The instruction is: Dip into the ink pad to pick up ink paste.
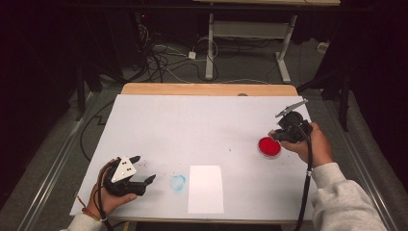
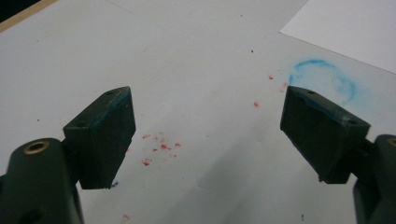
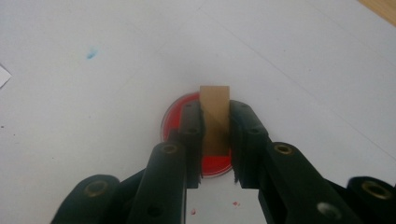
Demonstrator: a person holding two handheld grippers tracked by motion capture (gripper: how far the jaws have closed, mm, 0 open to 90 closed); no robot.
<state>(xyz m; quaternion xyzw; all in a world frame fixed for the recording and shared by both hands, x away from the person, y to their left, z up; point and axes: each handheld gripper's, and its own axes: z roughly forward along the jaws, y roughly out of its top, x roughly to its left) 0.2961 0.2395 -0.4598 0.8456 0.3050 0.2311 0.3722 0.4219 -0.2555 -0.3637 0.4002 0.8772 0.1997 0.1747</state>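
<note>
- The right gripper (image 1: 281,131) has its jaws clamped on a small wooden block (image 3: 215,116), which stands upright between the pads and sticks out past their tips.
- In the right gripper view the block sits over the red ink pad (image 3: 173,116), a round dish; whether the block's end touches the ink I cannot tell.
- The pad (image 1: 269,147) lies on the white sheet (image 1: 192,125) toward the right side, near the sheet's right edge and well apart from the far wooden table edge (image 1: 207,89).
- The left gripper (image 1: 144,168) rests near the sheet's near-left corner, jaws wide apart with nothing between them; blue smears show on the inner faces of its pads (image 2: 109,130).
- A blue ring stain (image 1: 177,182) lies just right of the left gripper, and red specks (image 2: 161,147) dot the sheet between its jaws.
- A blank paper (image 1: 206,188) lies by the near edge, just right of the blue stain and apart from it.
- The middle and far part of the sheet are bare, giving broad room between the two grippers.
- Beyond the table, cables (image 1: 163,62) lie on the floor by a desk frame (image 1: 250,43).
</note>
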